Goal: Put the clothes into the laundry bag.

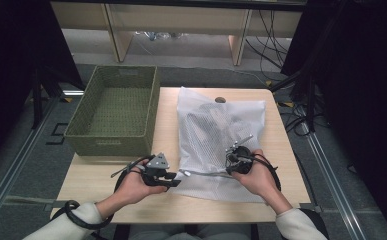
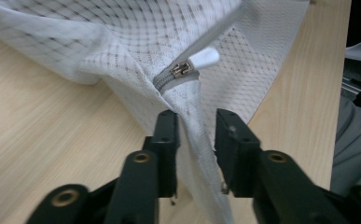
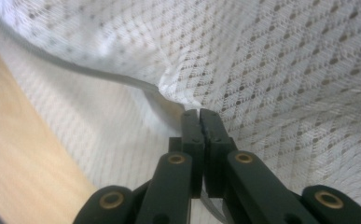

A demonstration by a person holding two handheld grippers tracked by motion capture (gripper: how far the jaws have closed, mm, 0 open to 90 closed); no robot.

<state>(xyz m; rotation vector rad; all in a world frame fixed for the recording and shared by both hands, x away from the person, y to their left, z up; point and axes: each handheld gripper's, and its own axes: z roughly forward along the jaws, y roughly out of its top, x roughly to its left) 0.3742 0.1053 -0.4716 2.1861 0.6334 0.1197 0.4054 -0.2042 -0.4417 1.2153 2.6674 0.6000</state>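
A white mesh laundry bag (image 1: 221, 125) lies on the wooden table (image 1: 96, 177) with dark clothing (image 1: 201, 127) inside. Its grey zipper (image 1: 206, 173) runs along the near edge. My left gripper (image 1: 173, 181) sits at the bag's near left corner. In the left gripper view my left gripper (image 2: 197, 122) stands open, a fold of mesh (image 2: 194, 140) between the jaws, just below the zipper slider (image 2: 183, 70) and white pull tab (image 2: 205, 58). My right gripper (image 1: 231, 156) rests on the bag's near right part. Its jaws (image 3: 200, 114) are shut on a pinch of the mesh (image 3: 285, 56).
A green woven basket (image 1: 113, 110) stands at the table's far left, its near wall just behind my left hand. Bare tabletop (image 2: 38, 121) lies left of the bag. Cables and shelf legs stand on the floor beyond the table.
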